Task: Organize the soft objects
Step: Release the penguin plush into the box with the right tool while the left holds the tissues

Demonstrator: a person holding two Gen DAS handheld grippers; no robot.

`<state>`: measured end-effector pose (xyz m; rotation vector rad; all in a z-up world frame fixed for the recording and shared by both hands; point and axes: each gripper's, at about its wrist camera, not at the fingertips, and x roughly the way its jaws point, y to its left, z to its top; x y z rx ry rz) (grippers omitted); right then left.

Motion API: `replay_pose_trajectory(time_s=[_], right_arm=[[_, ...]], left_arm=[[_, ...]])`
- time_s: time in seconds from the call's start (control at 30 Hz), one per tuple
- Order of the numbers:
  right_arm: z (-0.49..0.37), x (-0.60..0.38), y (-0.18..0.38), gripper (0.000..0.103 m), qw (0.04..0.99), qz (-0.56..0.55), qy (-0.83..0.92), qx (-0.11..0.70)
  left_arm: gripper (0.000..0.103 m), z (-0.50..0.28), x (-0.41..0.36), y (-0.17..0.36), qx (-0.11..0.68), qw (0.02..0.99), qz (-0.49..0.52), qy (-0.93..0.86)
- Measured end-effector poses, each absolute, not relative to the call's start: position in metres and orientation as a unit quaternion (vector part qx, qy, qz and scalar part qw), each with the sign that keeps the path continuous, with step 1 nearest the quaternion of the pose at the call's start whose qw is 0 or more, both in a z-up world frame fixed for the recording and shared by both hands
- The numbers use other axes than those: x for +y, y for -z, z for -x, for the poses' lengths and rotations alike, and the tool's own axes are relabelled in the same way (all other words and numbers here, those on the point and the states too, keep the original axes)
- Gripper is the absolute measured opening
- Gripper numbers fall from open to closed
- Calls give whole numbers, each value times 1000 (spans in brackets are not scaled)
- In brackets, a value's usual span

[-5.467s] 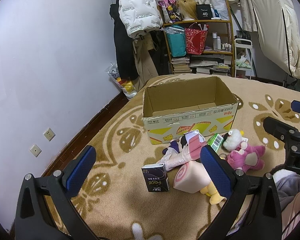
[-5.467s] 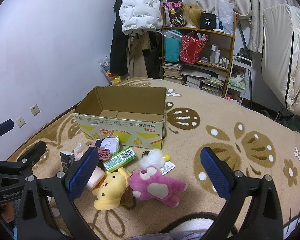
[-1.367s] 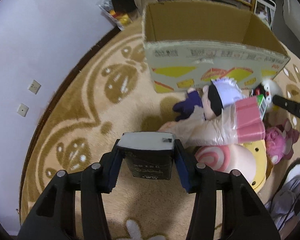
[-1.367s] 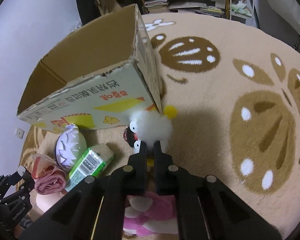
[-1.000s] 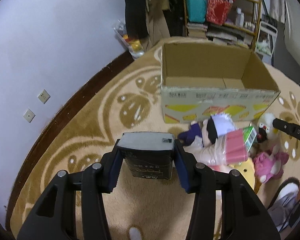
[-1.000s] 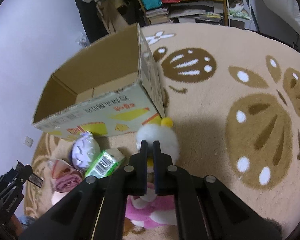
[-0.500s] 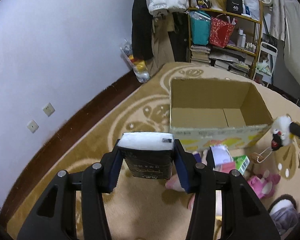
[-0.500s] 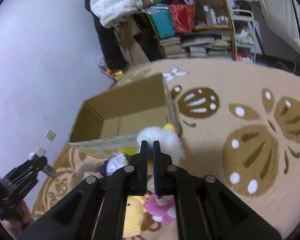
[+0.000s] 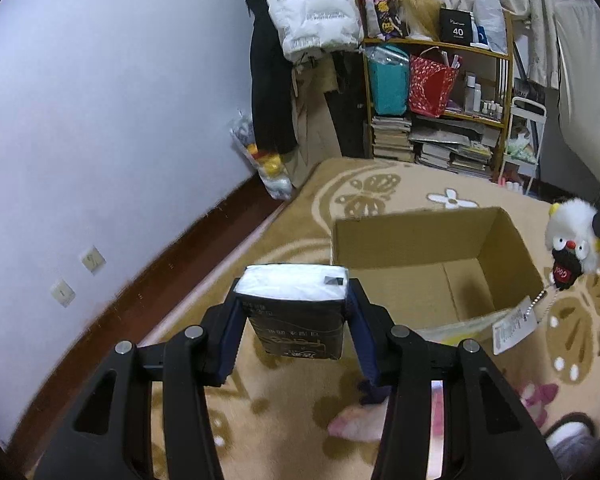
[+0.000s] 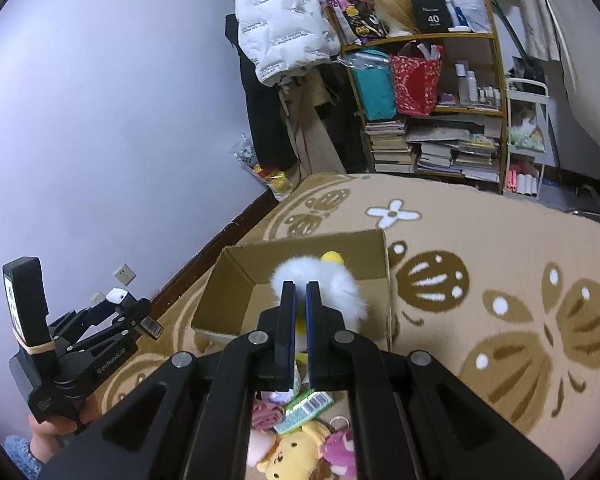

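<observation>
My left gripper (image 9: 294,304) is shut on a black tissue pack (image 9: 296,316) with a white top, held in the air short of the open cardboard box (image 9: 404,240). My right gripper (image 10: 300,292) is shut on a white fluffy plush keychain (image 10: 340,292), which hangs over the box (image 10: 236,280). In the left wrist view that plush (image 9: 572,236) dangles at the box's right end with its chain and tag below. On the carpet lie a yellow bear plush (image 10: 296,456), a pink plush (image 10: 340,450) and a green pack (image 10: 306,408).
The box stands on a beige patterned carpet (image 10: 500,280). A purple wall (image 9: 100,120) with sockets runs along the left. A cluttered shelf (image 9: 440,100) and hanging coats (image 9: 308,12) stand at the back. A hand (image 10: 44,444) holds the left gripper's handle.
Both grippers have risen with their loads. The tissue pack and the white plush have come up from the carpet to above the box's height, and the plush now hangs over the box.
</observation>
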<state>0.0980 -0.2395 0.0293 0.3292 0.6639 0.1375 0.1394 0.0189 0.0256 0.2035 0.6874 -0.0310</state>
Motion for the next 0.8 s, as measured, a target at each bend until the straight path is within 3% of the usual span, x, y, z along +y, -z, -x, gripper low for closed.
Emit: replay_pose_trajectory(time_s=[0.37, 0.8], right_arm=[[-142, -238, -38, 5, 934, -113, -77, 331], [-173, -231, 13, 5, 920, -85, -89, 372]], left_arm=[[47, -177, 2, -38, 318, 942, -99, 29], [47, -200, -24, 13, 355, 928, -95, 65]])
